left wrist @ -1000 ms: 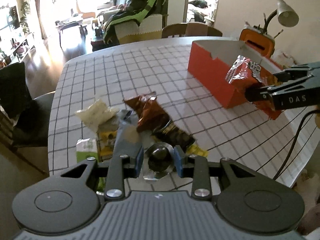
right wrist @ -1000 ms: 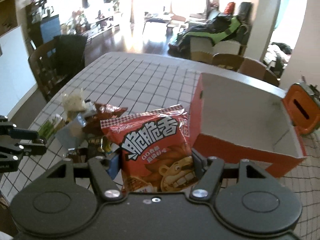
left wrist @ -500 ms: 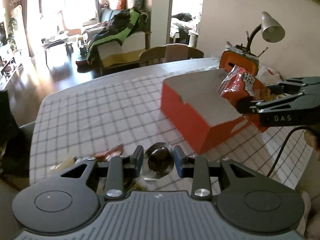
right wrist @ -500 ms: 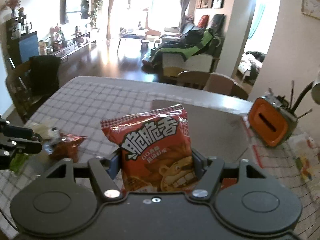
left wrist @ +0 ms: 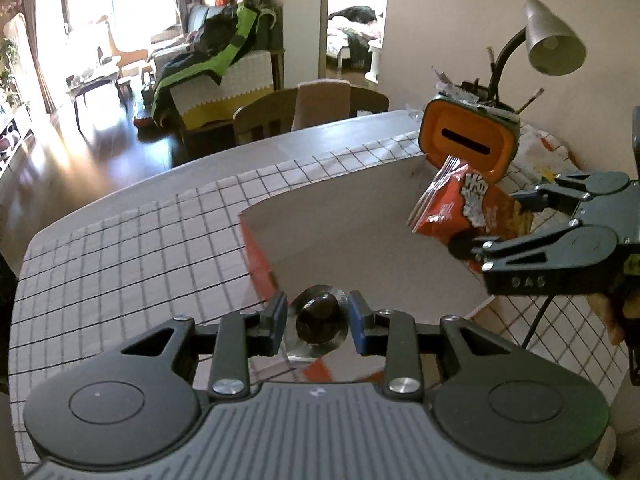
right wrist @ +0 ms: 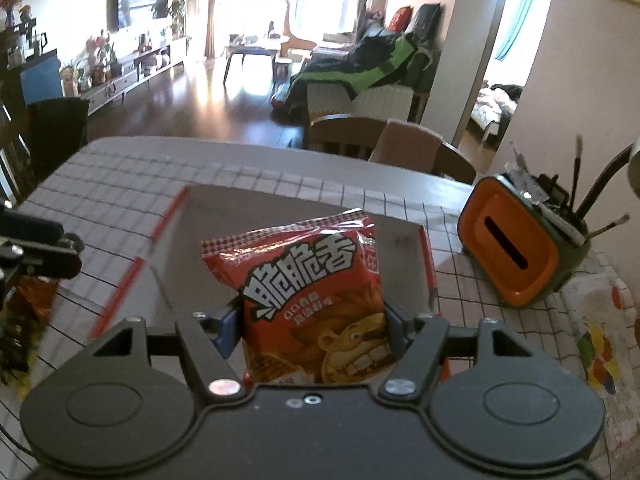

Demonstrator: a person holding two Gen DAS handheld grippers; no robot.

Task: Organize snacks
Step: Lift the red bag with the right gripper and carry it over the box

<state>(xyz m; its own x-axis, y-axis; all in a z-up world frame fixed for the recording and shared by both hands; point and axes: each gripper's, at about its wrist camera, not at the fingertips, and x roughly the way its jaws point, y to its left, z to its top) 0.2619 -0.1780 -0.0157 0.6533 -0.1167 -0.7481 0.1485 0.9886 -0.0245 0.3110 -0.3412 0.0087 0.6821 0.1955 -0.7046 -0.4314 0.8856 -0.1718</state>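
Snacks in hand: two, one per gripper.

Item 1, nearest: small round dark sweet in clear wrapper [left wrist: 319,317], one piece, pinched between the blue pads of the left gripper [left wrist: 318,322]; jaws narrow, clamped on it. It hangs over the near corner of the box [left wrist: 352,216], just inside the rim.

Item 2: red crisp packet [right wrist: 316,304], one, upright in the right gripper [right wrist: 310,326], long axis running up out of the jaws; jaws set wide and pressing its lower sides. In the left view the packet [left wrist: 464,208] is held above the box's far right end, so the right hand is judged nearer to a clean drop; the box floor lies below and forward of both sets of jaws.

Receptacle: one open box, red outside, pale grey inside; no contents visible, though part of the floor is hidden.

Left behind: loose snacks [right wrist: 24,320] at the left edge of the right view, blurred; count cannot be told.

Beyond: checked tablecloth [left wrist: 120,256], one orange holder [right wrist: 516,248], one desk lamp [left wrist: 552,40], chairs.
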